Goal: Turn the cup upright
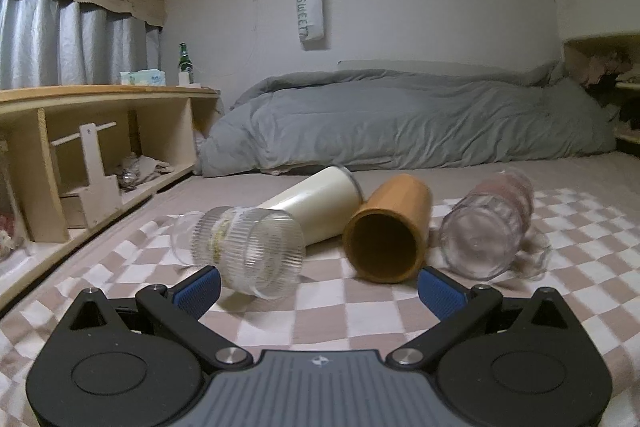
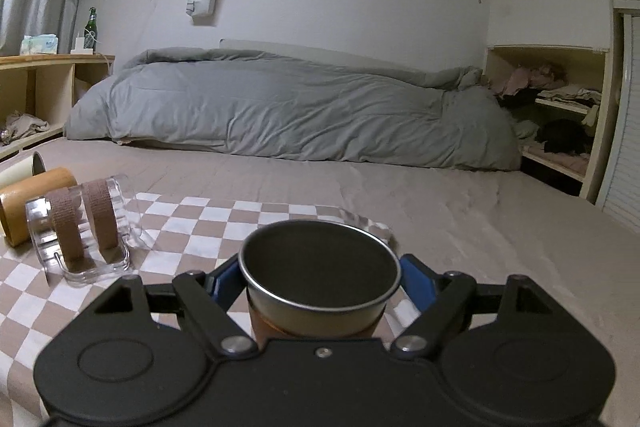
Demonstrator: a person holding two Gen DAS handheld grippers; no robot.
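In the left wrist view several cups lie on their sides on a checkered cloth [image 1: 320, 319]: a ribbed clear glass [image 1: 256, 251], a cream tumbler [image 1: 316, 201], an orange cup [image 1: 386, 231] with its mouth toward me, and a clear mug with brown bands [image 1: 486, 225]. My left gripper [image 1: 318, 291] is open and empty, just short of the glass and the orange cup. In the right wrist view my right gripper [image 2: 320, 283] is shut on a metal cup [image 2: 320, 267] with a brown sleeve, held upright, mouth up. The banded mug [image 2: 80, 231] lies to its left.
A grey duvet [image 2: 280, 107] is bunched along the far wall. A wooden shelf [image 1: 100, 131] runs along the left, with a green bottle [image 1: 184, 61] and a tissue pack on top. Open shelves with clothes [image 2: 560, 107] stand at the right.
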